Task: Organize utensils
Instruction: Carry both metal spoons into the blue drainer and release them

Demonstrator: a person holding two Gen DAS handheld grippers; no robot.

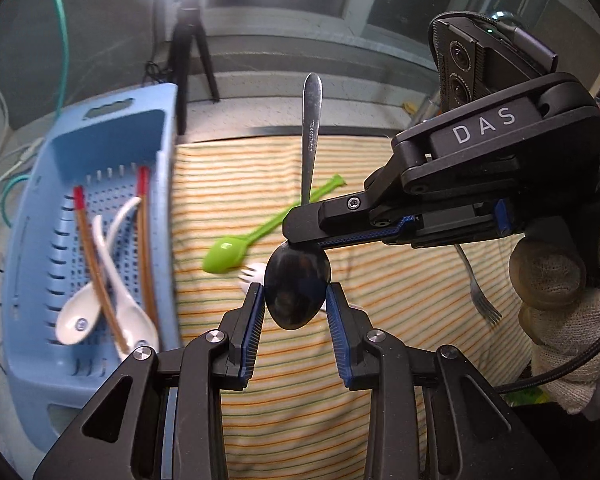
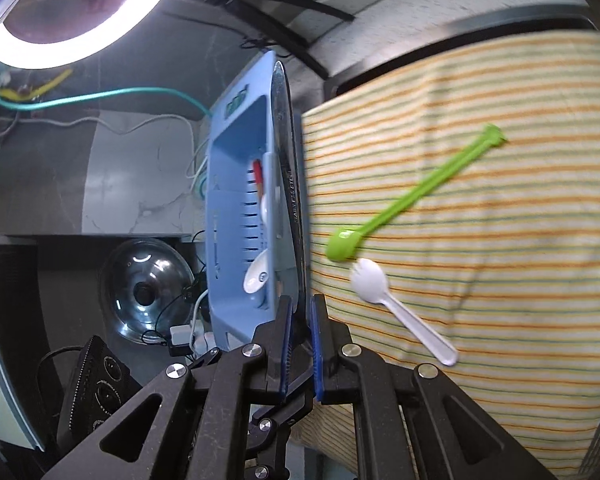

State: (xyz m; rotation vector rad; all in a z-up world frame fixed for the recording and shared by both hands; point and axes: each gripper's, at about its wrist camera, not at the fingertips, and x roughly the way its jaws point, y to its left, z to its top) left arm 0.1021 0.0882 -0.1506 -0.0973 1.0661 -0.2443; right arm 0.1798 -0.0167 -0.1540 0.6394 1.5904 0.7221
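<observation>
Currently: metal spoon (image 1: 298,292) aloft over striped cloth (image 1: 380,184), right of blue basket (image 1: 100,136). Left claw (image 1: 296,308) pinching bowl edges, right claw (image 1: 300,236) clamped on neck. Risk: slick bowl slipping during handover.

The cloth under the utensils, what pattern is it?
The cloth is cream with thin orange and green stripes, clearest in the right wrist view.

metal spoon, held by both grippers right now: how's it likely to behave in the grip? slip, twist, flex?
Metal spoon: probably rigid; its handle runs straight with no sag. The polished bowl looks slippery, and the left gripper only meets its curved edges, so it may pivot or pop out. The right gripper, shut on the thin neck, likely resists twisting better.
</observation>
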